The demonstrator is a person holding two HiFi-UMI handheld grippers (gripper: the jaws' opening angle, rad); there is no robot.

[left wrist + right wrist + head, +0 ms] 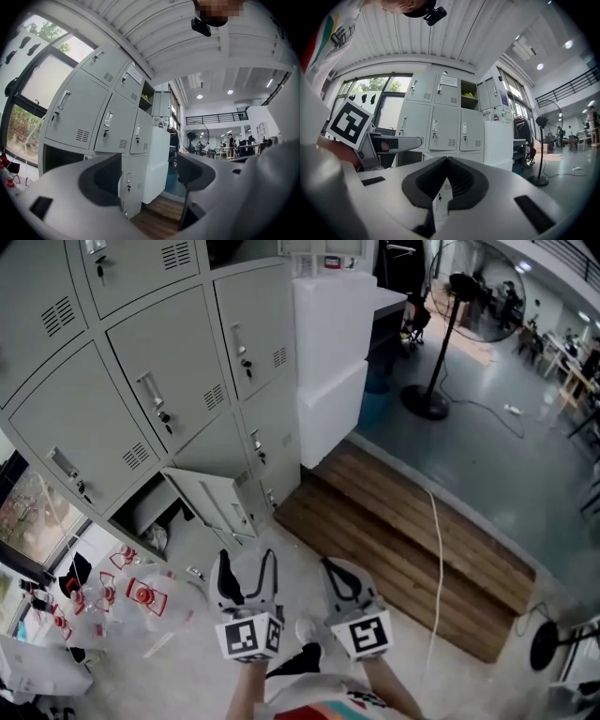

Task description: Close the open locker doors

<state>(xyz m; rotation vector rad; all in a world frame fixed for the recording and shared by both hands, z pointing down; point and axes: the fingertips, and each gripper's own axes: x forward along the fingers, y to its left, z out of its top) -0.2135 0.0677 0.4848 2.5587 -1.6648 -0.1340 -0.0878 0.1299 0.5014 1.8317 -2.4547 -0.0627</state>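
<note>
Locker doors (178,395) stand ahead of us, and neither of our claws is on one. Our left gripper (150,158) has its jaws spread wide with nothing between them; through the gap we see only the lockers farther off. Our right gripper (446,163) has its jaws brought together, tips meeting, gripping nothing. Both are held level and side by side, close to our body and well apart from the lockers.

Out from there, the nearest open one is the lower door (214,505) in the bottom row. It swings out over the floor in front of us and leaves its dark compartment (150,512) exposed. Higher up, a second compartment (468,95) gapes with something yellow-green inside, and its upper door (161,104) hangs out to the side. Every other door that we can see lies flush with the front.

We judge that the closing is all still to do for these two: both stand well out, neither partly pushed to. The lower door is the closer, so we reckon it comes first, then the reach upward. To the right of the lockers stand a white cabinet (330,352) and a wooden platform (403,540).
</note>
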